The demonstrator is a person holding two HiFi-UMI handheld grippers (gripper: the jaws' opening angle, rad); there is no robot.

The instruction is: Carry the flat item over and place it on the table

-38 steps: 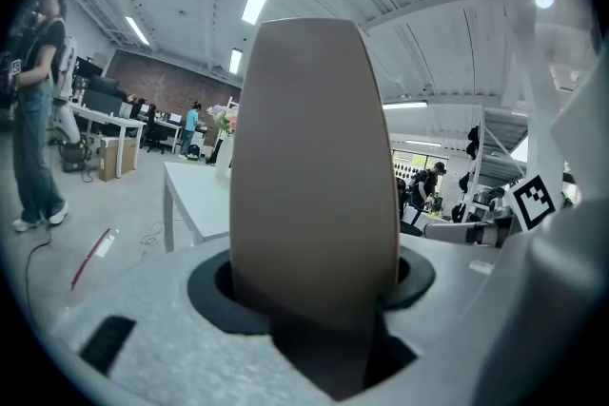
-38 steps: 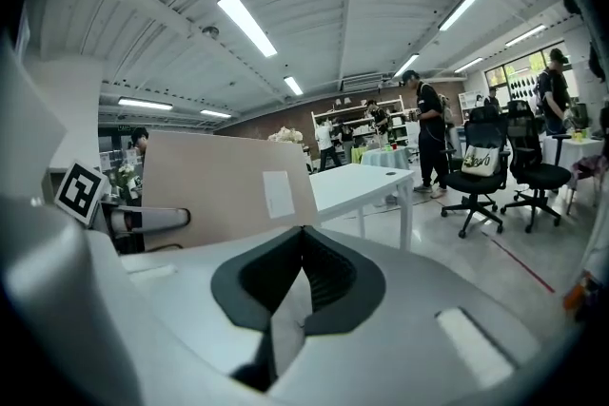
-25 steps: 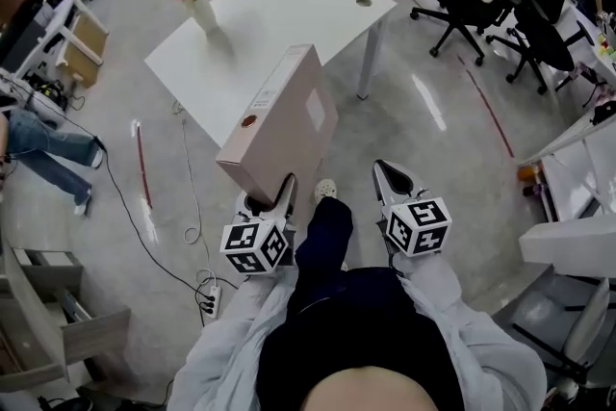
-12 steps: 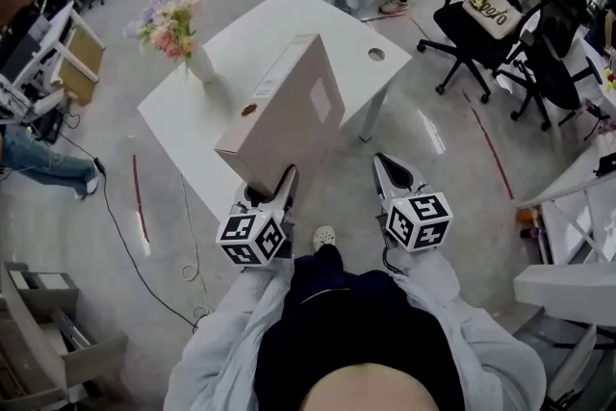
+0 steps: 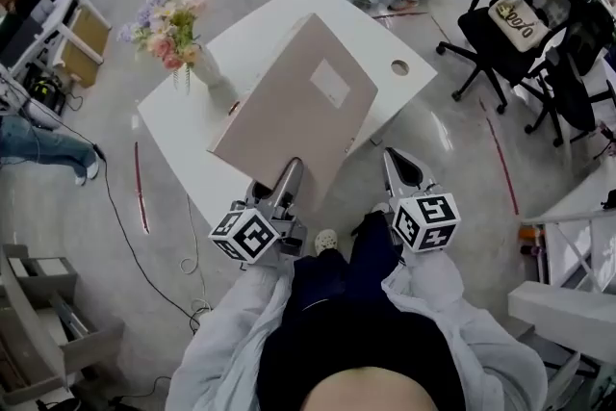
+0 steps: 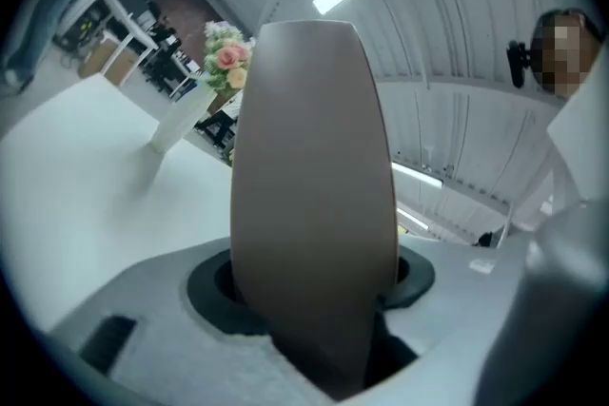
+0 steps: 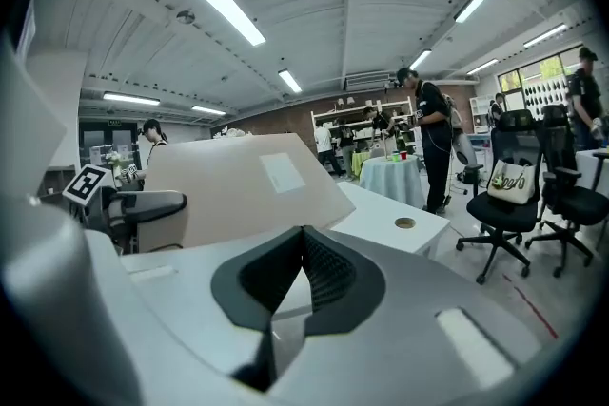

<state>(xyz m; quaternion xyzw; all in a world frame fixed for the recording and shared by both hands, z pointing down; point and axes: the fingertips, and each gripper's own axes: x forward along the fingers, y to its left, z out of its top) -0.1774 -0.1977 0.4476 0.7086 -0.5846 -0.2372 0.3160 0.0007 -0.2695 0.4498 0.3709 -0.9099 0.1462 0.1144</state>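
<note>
Gripping the beige folder [image 5: 298, 106] by its lower edge with your left gripper [image 5: 287, 176] clamped on it, right gripper [image 5: 398, 170] closed and empty, you are holding it tilted above the white table [image 5: 265, 26], risking a slip or a knock against the flower vase [image 5: 208, 80], office chairs [image 5: 525, 24] standing beyond.

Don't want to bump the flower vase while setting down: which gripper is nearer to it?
Left. The left gripper, clamped on the beige folder, is toward the person from the vase. The right gripper hangs farther right, beyond the folder.
</note>
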